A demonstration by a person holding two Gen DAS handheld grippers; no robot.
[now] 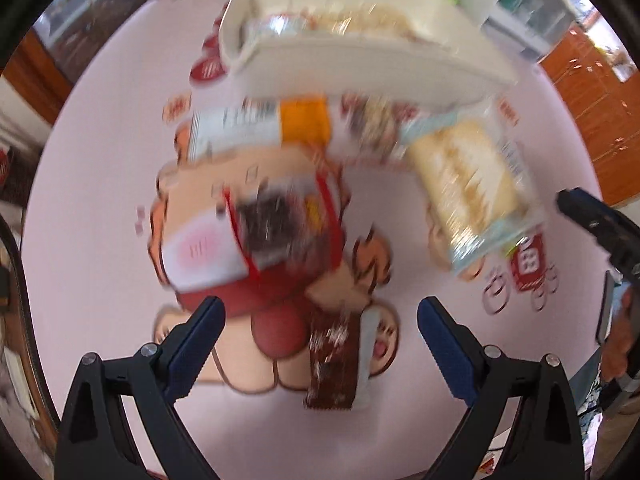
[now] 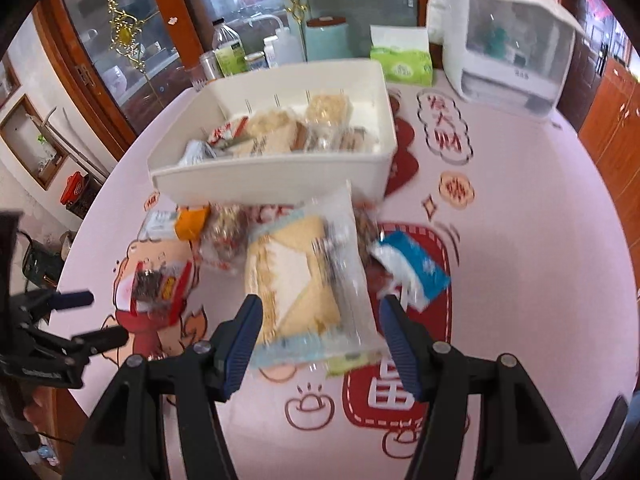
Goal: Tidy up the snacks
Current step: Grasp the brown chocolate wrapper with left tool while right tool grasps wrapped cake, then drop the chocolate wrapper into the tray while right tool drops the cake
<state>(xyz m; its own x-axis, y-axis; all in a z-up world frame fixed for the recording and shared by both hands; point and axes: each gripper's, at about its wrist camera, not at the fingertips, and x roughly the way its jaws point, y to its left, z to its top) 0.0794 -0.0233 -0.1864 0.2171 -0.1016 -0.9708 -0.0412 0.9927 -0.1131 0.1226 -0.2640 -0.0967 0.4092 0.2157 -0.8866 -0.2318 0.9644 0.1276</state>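
Blue-padded fingers of the right gripper (image 2: 320,332) stand spread on either side of a clear-wrapped sandwich packet (image 2: 304,284); the pads flank its near end but do not press on it, so the grip is released with nothing held. Just right of that packet lies a blue-and-white sachet (image 2: 416,264), and to its far left a crinkled packet with brown contents (image 2: 226,236) and an orange-and-white carton (image 2: 180,222).

From the left wrist view the left gripper (image 1: 320,316) also hangs with its jaws wide apart and empty — below it lie a red-edged packet with dark filling (image 1: 276,232) and, nearer, a brown chocolate bar (image 1: 332,364). This view is heavily blurred, so finer detail cannot be told.

Beyond the loose snacks sits the white bin (image 2: 272,176), already holding several wrapped pastries (image 2: 280,132). Everything rests on a pink tablecloth (image 2: 520,240) printed with red cartoon figures. At the far edge stand a green tissue pack (image 2: 402,62), a white plastic case (image 2: 504,40) to its right and some bottles (image 2: 228,50) to the left.
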